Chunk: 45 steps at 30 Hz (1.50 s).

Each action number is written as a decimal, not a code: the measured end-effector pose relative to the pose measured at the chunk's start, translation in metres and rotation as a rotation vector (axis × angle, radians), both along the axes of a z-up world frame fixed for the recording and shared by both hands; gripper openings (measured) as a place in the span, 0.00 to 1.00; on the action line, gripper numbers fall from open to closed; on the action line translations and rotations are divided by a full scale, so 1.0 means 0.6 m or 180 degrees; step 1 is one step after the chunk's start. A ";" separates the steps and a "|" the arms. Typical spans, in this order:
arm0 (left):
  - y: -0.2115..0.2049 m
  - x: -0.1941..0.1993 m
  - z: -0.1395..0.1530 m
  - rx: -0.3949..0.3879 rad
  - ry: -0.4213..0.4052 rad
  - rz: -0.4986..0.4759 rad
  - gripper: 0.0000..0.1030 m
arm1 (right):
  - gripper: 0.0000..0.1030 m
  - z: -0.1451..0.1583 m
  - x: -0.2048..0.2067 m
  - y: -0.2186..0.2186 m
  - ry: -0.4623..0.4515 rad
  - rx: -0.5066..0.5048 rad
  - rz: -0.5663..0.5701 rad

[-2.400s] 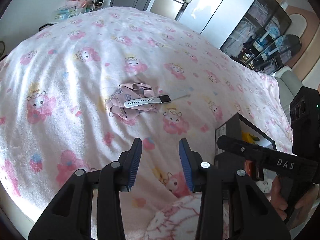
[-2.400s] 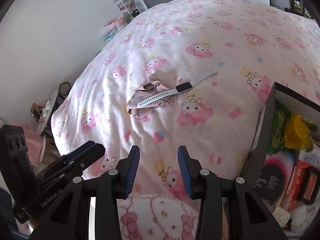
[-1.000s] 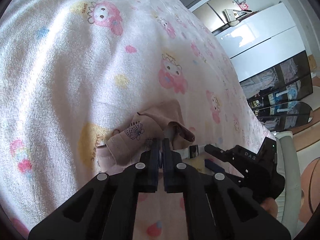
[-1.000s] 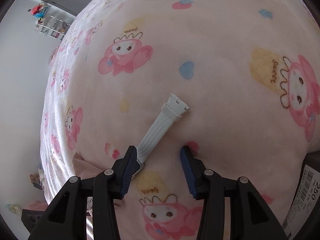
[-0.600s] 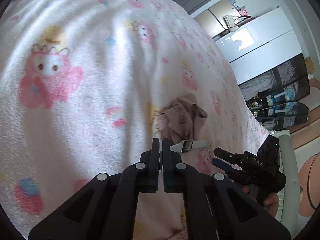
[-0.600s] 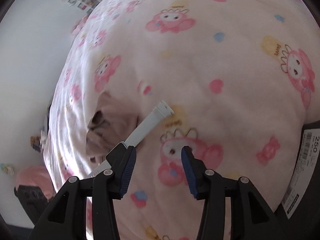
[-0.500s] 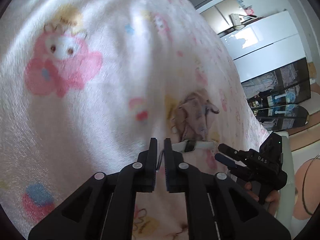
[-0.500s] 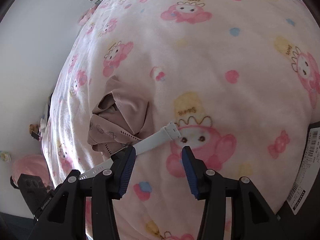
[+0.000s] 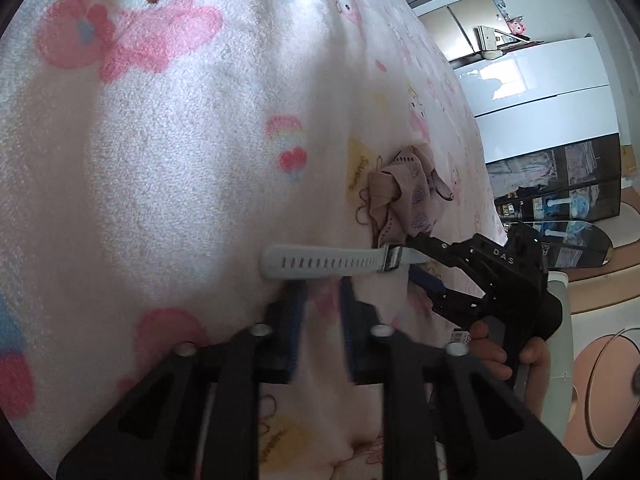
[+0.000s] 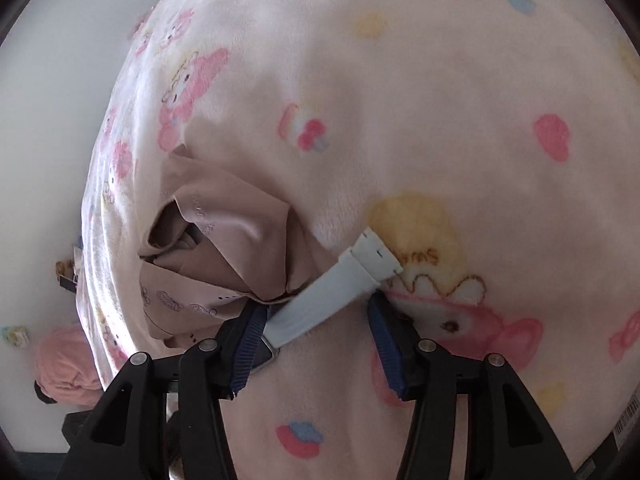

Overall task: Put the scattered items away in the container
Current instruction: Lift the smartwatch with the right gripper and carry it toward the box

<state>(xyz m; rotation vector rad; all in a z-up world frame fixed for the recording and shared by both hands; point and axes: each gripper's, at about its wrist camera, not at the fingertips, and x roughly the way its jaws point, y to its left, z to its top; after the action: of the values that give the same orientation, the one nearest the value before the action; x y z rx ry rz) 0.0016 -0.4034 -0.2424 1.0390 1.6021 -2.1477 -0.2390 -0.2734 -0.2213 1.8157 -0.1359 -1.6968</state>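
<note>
Jaws of my right gripper straddle the plain half of the grey watch strap on a pink cartoon-print blanket; they have just been closing. The left pad sits against the watch case, while the right pad stands clear of the band, so nothing is clamped. My left gripper hovers just short of the perforated half of the strap, its jaws a narrow gap apart with only blanket between them. A crumpled beige cloth lies touching the watch. One corner of the black box, with its barcode label, shows at the right wrist view's lower right edge.
</note>
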 end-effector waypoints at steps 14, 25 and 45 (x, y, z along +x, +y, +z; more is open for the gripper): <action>-0.015 -0.039 -0.009 0.0172 0.0221 0.0265 0.36 | 0.05 0.103 0.072 0.105 0.0317 -0.0369 -0.0161; -0.029 -0.055 -0.007 0.0052 0.0005 0.0556 0.36 | 0.26 0.067 0.032 0.117 -0.0073 -0.0203 -0.0083; 0.051 -0.076 0.117 -0.0882 0.0070 -0.0173 0.01 | 0.03 0.154 0.041 0.176 0.0431 -0.0937 -0.0248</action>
<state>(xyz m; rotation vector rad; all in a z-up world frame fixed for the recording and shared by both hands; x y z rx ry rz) -0.0439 -0.3725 -0.1720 0.9828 1.2498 -2.3403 -0.2143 -0.1676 -0.1288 1.4927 -0.3822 -1.7444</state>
